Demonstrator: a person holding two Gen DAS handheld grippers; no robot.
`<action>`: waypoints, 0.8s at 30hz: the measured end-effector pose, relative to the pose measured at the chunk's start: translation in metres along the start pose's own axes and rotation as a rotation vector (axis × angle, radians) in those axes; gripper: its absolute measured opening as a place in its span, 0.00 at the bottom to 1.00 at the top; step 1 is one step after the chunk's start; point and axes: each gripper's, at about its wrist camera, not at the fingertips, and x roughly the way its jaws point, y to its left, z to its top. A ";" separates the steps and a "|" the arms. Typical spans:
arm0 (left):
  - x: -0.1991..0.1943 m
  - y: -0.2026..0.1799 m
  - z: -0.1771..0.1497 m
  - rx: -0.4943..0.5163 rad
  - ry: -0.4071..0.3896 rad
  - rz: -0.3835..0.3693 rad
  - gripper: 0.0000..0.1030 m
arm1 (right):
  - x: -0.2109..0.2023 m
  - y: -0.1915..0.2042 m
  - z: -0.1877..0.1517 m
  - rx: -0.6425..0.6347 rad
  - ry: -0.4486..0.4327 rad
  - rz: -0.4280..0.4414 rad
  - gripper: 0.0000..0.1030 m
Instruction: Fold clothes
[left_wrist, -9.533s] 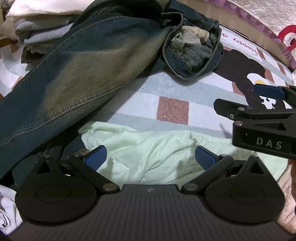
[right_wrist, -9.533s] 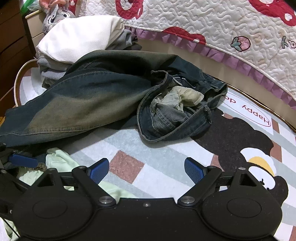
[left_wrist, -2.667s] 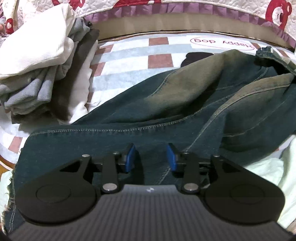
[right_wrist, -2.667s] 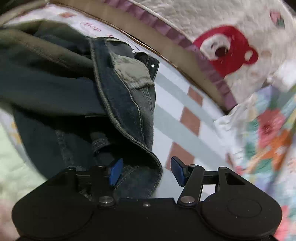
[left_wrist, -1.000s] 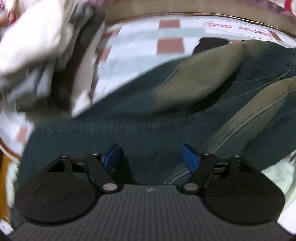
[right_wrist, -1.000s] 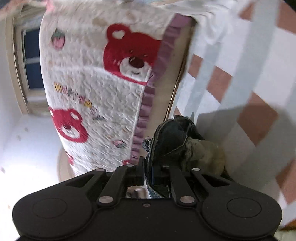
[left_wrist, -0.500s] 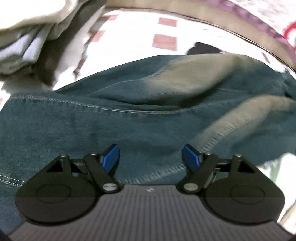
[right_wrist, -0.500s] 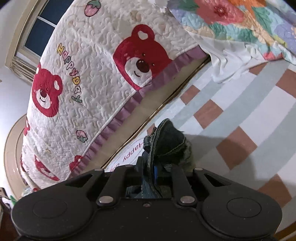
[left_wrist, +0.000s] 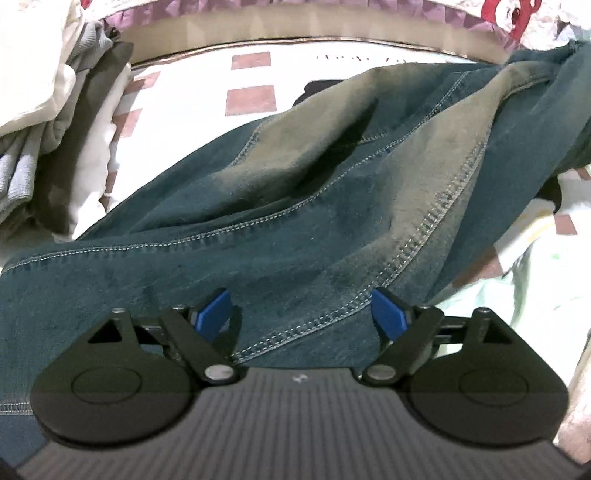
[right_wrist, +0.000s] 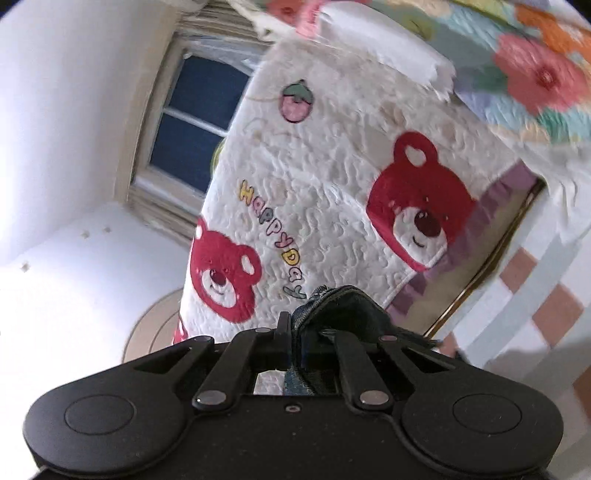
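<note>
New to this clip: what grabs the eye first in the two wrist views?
In the left wrist view, the dark jeans fill the frame, stretched across the checked mat with the left tool open just above a leg seam, its jaws having just widened. In the right wrist view, the right tool is shut on a bunched end of the jeans, raised in front of the white quilt with red bears.

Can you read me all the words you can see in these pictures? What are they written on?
"HAPPY DAY": colourful letters on the white bear quilt, between the two red bears, in the right wrist view.
Small dark marks on the checked rug, beyond the jeans, in the left wrist view: too small and blurred to read.
No other words, numbers or brands can be read in either view.
</note>
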 end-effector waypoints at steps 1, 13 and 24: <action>0.003 0.000 -0.001 0.006 0.008 0.000 0.81 | 0.000 -0.001 -0.006 -0.118 0.062 -0.142 0.07; 0.005 -0.020 0.007 0.047 0.017 0.003 0.78 | -0.036 -0.068 -0.065 0.077 0.365 -0.752 0.52; 0.015 -0.035 0.027 0.042 -0.011 0.073 0.44 | -0.065 -0.072 -0.124 0.516 0.389 -0.562 0.71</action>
